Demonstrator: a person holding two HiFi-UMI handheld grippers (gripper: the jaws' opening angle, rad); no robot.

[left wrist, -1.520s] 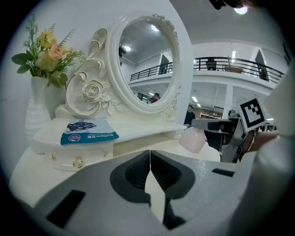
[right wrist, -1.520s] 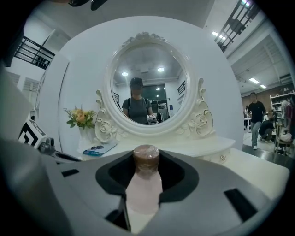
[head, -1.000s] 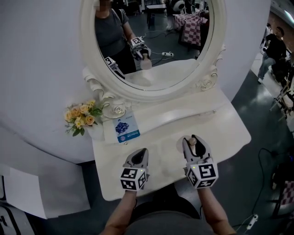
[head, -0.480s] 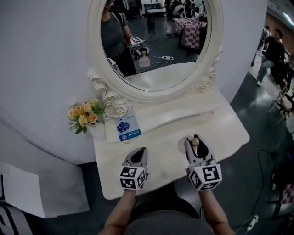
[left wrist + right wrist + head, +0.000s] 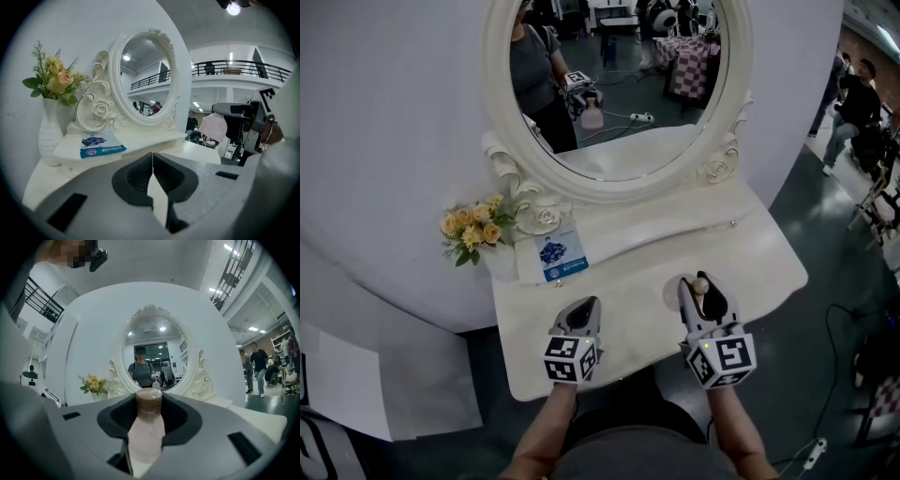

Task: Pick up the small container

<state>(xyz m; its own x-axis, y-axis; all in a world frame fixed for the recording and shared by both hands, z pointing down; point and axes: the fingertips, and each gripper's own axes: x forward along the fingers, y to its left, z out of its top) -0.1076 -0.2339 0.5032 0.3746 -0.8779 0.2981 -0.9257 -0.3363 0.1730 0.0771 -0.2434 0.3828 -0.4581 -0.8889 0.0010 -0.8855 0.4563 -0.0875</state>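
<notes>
Between the jaws of the right gripper point(image 5: 701, 292) the small container point(image 5: 146, 437), a pale pink bottle with a brown cap, stands upright, clamped by its body above the tabletop point(image 5: 623, 302), while the left gripper point(image 5: 152, 174), closed and empty, sits apart at its left.

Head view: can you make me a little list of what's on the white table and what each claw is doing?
table: white dressing table with an oval mirror
near the mirror: yellow flowers in a white vase, and a blue card
right claw: shut on the small container, a pale pink bottle with a brown cap
left claw: shut, nothing in it
</notes>
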